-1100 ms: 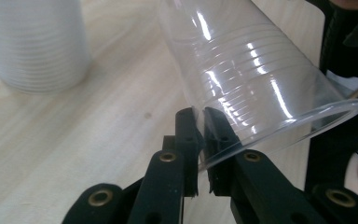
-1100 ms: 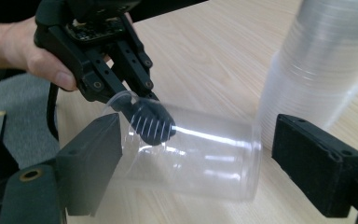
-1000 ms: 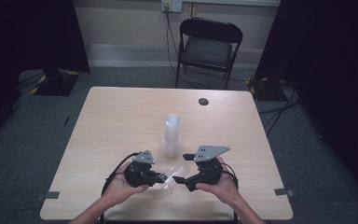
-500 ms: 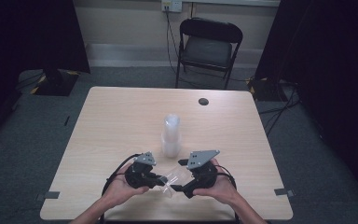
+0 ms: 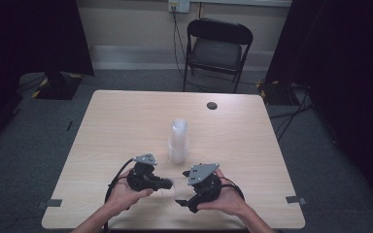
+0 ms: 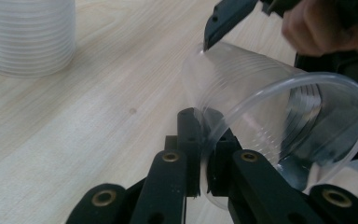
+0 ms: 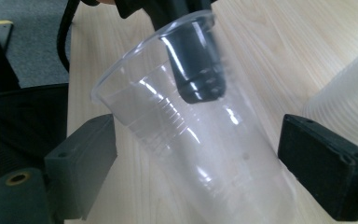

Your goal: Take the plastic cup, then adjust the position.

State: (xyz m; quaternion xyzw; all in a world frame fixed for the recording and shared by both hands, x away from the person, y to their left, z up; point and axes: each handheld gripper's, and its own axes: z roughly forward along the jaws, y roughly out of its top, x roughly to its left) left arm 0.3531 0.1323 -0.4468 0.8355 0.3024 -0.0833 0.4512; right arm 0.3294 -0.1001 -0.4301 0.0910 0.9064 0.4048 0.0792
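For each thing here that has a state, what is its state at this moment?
Clear cup: lying tilted, rim pinched by the left gripper.
Left gripper: shut on the cup's rim.
Right gripper: jaws have just been opening, cup between them, pads apart from it.
Cup stack: upright on the table.
Folding chair: unfolded, unoccupied.

You are working in a recording studio or lab setup, not a home. The pale wood table (image 5: pixel 126 126) stands alone on grey carpet (image 5: pixel 39 145), with black curtains (image 5: pixel 24 39) at both sides. A black folding chair (image 5: pixel 216 48), a wall outlet (image 5: pixel 178 6), trailing cables and tape marks (image 5: pixel 53 203) on the floor confirm it.
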